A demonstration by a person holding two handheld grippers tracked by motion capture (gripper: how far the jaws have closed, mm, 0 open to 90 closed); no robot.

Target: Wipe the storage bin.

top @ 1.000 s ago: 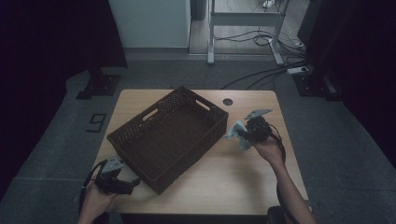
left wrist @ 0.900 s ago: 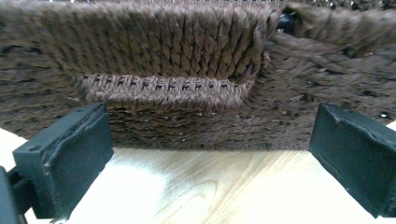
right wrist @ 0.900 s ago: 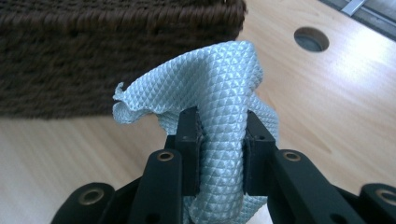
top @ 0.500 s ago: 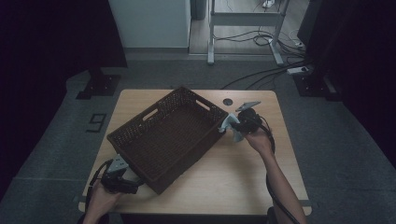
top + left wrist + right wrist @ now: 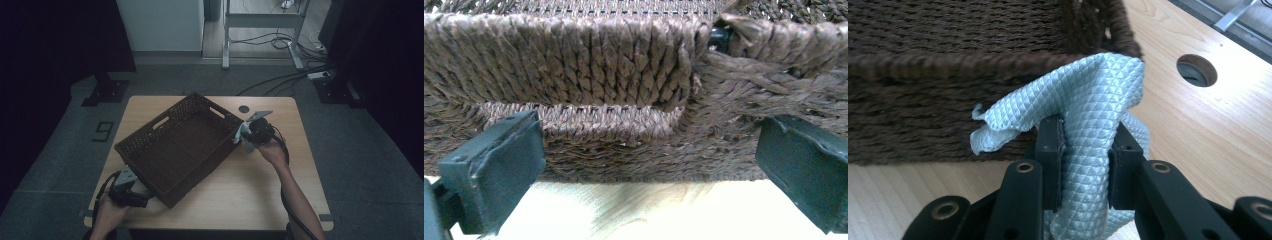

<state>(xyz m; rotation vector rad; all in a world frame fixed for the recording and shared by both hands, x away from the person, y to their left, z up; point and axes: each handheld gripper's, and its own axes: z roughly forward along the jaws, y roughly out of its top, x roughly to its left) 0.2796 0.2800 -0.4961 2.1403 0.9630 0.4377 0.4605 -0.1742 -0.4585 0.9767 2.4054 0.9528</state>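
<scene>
1. Just ahead of my right tool (image 5: 1083,145) stood the near wall of the woven basket (image 5: 175,145), and between the tool's jaws sat the pale blue cloth (image 5: 1088,105), pinched tight in a bunched fold.
2. I judged the step in hand to be the carry: the cloth was held off the bench (image 5: 260,195), touching or nearly touching the basket's rim, not yet inside.
3. The next move called for lifting the right tool above the rim, bringing it over the basket's hollow, then parting the jaws so the cloth dropped clear of the wall.
4. My left tool (image 5: 644,165) stood wide, its jaws either side of the basket's corner without pressing on it; I would have closed or braced there if the basket threatened to slide.
5. The cloth looked thin, quilted in small diamonds, with a slight sheen; a frilled edge hung loose to the left of the jaws and could snag on the weave.
</scene>
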